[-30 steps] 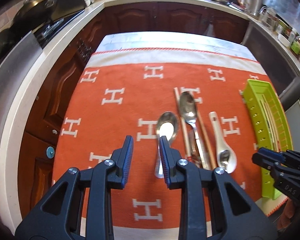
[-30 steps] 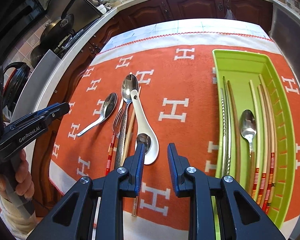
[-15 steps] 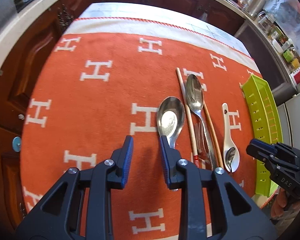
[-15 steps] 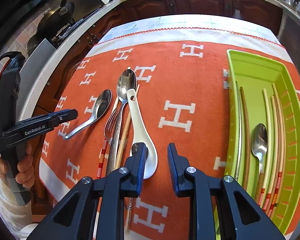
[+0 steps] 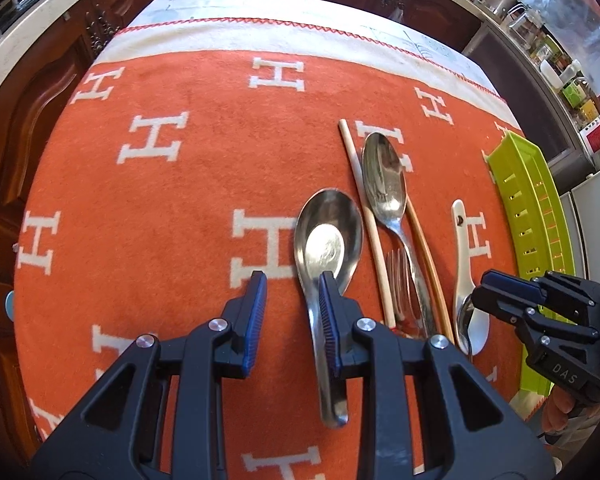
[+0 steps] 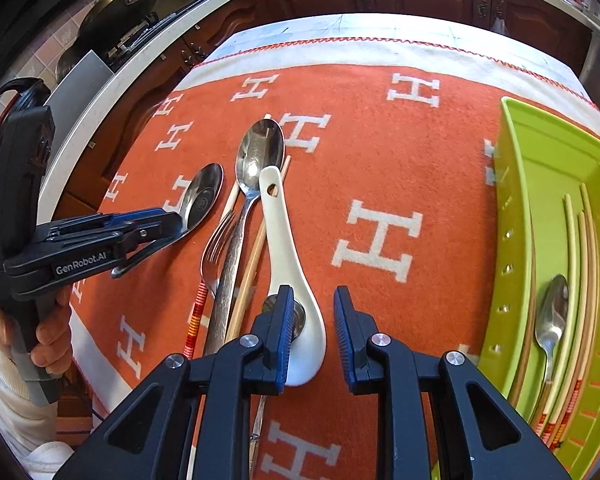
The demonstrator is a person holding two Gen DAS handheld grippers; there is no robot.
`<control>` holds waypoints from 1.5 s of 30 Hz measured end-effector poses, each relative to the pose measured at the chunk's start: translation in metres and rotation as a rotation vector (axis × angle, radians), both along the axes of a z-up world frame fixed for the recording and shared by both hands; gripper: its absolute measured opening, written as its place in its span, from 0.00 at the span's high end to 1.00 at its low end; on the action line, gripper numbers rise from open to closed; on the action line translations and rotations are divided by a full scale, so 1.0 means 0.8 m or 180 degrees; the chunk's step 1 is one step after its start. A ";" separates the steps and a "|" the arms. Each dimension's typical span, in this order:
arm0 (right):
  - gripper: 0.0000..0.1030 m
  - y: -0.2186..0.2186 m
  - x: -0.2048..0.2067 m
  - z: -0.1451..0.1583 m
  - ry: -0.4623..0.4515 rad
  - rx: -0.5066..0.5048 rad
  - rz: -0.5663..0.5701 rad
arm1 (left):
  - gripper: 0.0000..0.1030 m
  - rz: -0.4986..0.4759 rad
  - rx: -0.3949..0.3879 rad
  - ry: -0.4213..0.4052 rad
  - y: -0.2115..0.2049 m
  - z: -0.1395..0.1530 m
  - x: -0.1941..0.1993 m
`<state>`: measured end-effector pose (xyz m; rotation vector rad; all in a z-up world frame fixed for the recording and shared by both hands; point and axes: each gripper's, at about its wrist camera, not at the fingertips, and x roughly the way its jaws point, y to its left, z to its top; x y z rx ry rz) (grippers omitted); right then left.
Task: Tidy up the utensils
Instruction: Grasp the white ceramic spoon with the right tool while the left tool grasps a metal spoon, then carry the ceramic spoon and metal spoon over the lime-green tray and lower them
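- The left gripper (image 5: 292, 320) has dropped closer to the orange cloth (image 5: 160, 208) over the last second. Its jaws stand apart with nothing between them, and the right-hand pad now overlaps the neck of the wide steel spoon (image 5: 327, 248), whose handle runs back beside that pad.
- The right gripper (image 6: 311, 332) has also sunk and drifted over the white ceramic spoon (image 6: 288, 272). Its jaws are apart and empty; the left-hand pad covers the spoon's bowl, where a small steel spoon (image 6: 296, 314) lies nested.
- My reading: both hands are lining up a pick, but neither spoon sits between the pads yet, so each needs a sideways nudge before closing.
- Just beyond lie the loose items still to sort: a fork (image 6: 216, 248), a long steel spoon (image 6: 256, 160) and two chopsticks (image 5: 364, 216), bunched together and touching.
- Further right, the green tray (image 6: 540, 184) on the worktop already holds chopsticks and one spoon (image 6: 552, 316); the task looks partly done.
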<state>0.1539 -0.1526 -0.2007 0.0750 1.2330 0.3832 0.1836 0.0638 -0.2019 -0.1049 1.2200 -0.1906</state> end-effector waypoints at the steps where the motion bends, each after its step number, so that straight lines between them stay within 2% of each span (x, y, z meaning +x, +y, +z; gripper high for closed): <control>1: 0.79 0.001 0.002 0.000 0.0000 0.0005 0.0009 | 0.77 -0.0007 0.0003 -0.0016 -0.002 0.000 0.003; 11: 0.79 0.011 0.034 -0.004 0.0049 0.0199 0.0098 | 0.77 -0.0101 -0.0003 -0.0107 -0.010 -0.002 0.019; 17: 0.79 0.022 0.045 -0.015 0.0152 0.0346 0.0230 | 0.78 -0.0180 0.0084 -0.0215 -0.023 -0.003 0.017; 19: 0.79 0.024 0.045 -0.016 0.0152 0.0388 0.0285 | 0.92 -0.0200 0.0108 -0.0234 -0.026 -0.004 0.015; 20: 0.79 0.026 0.045 -0.016 0.0143 0.0384 0.0309 | 0.93 -0.0185 0.0113 -0.0245 -0.026 -0.004 0.014; 22: 0.88 0.031 0.044 -0.015 0.0118 0.0357 0.0352 | 0.97 -0.0124 0.0098 -0.0252 -0.023 -0.004 0.013; 24: 0.92 0.033 0.042 -0.013 0.0109 0.0369 0.0371 | 0.97 -0.0069 0.0061 -0.0237 -0.020 -0.004 0.012; 31: 0.94 0.027 0.023 0.016 -0.0207 0.0231 0.0211 | 1.00 0.0019 0.0061 -0.0328 -0.019 0.012 -0.003; 45: 0.97 -0.025 -0.034 0.102 -0.0773 0.0236 -0.0212 | 1.00 -0.0060 0.0010 -0.0634 -0.032 0.082 -0.053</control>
